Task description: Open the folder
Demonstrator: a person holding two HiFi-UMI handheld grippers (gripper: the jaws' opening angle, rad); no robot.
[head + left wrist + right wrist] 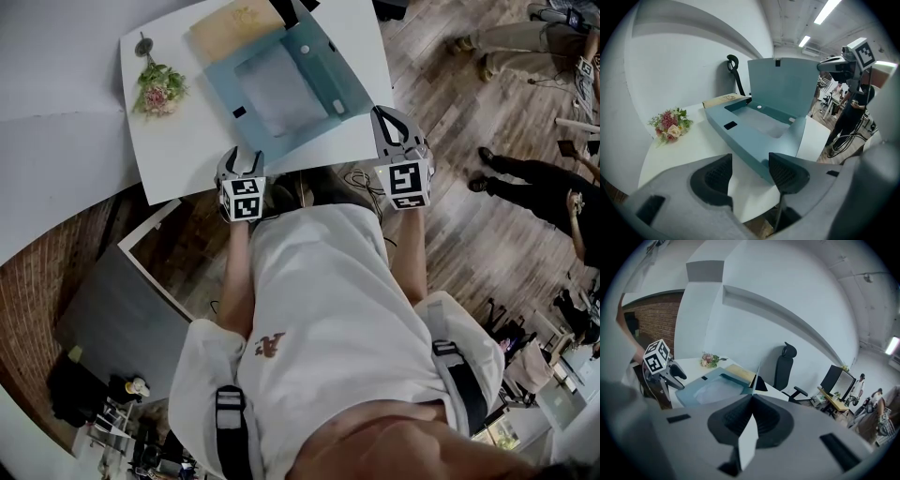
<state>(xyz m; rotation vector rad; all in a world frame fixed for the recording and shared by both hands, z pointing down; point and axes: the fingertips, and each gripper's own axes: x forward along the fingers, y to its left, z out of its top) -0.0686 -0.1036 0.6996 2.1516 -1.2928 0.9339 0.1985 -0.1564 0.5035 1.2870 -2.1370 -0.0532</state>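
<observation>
Folder [281, 89] is sitting on the white surface [178, 159] with its cover [780, 84] standing upright. The right tool [751, 397] is looking clenched on the cover's thin right edge, while the left tool [750, 161] is hanging released by the near left corner. I'm guessing it's light, slick, bendy plastic, so pinching that free edge seems right.
</observation>
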